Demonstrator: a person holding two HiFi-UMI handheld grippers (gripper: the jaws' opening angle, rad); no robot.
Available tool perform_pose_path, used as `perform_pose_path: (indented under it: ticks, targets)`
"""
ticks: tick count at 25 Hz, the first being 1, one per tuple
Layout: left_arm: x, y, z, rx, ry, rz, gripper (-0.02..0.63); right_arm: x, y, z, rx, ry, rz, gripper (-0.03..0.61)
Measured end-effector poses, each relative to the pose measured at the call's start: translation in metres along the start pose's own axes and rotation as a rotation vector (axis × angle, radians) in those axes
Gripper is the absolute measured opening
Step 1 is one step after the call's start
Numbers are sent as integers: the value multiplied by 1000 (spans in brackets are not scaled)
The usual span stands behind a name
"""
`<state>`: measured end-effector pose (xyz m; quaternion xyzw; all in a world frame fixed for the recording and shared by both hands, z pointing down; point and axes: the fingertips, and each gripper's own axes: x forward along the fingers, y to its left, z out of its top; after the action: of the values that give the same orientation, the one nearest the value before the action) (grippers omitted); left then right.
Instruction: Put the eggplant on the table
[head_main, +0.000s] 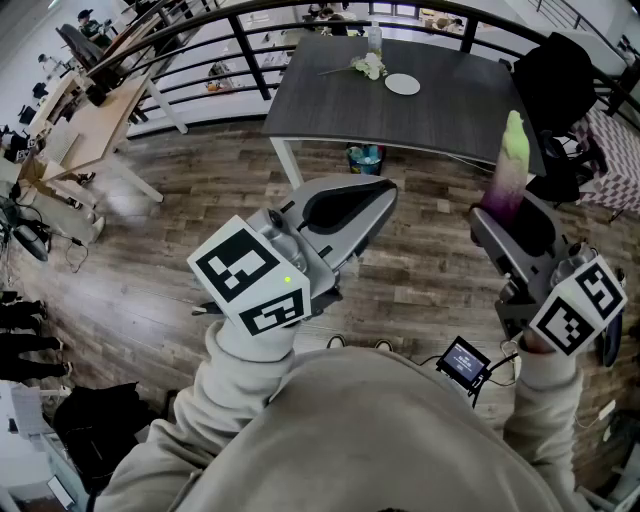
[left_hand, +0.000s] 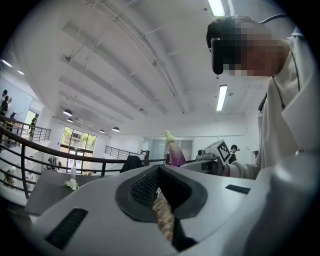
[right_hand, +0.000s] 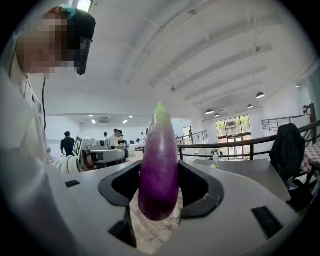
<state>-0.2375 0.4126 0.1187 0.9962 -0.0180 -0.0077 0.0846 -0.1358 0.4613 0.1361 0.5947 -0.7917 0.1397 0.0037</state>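
Note:
A purple eggplant (head_main: 508, 172) with a pale green tip stands upright in my right gripper (head_main: 500, 212), whose jaws are shut on its lower part. In the right gripper view the eggplant (right_hand: 159, 172) fills the gap between the pads. The dark grey table (head_main: 450, 110) stands ahead, beyond both grippers, and shows in the right gripper view as a table (right_hand: 240, 169) at the right. My left gripper (head_main: 345, 212) is held level at centre left, shut and empty. In its own view the left gripper (left_hand: 159, 176) has its pads meeting, and the eggplant (left_hand: 174, 152) shows beyond them.
On the table lie a white plate (head_main: 402, 84), a flower bunch (head_main: 370, 66) and a bottle (head_main: 374, 36). A blue bin (head_main: 365, 158) sits under it. A black chair with a jacket (head_main: 555, 90) stands at its right. A railing (head_main: 250, 50) runs behind; a wooden desk (head_main: 90, 125) at left.

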Motion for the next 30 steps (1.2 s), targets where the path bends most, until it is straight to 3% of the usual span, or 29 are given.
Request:
perform_pose_path:
  ticks: [8, 13, 18, 21, 30]
  targets:
    - [17, -10, 1, 59, 29, -53, 8, 5, -1, 8, -25, -23, 74, 241]
    - [24, 0, -1, -2, 12, 9, 8, 1, -11, 9, -14, -24, 81, 241]
    - [41, 3, 1, -53, -17, 32, 8, -16, -28, 11, 86, -65, 141, 241]
    - [54, 2, 6, -85, -21, 27, 8, -29, -41, 10, 79, -76, 132, 241]
    - [100, -5, -1, -35, 10, -4, 6, -63, -92, 9, 96, -116, 108, 241]
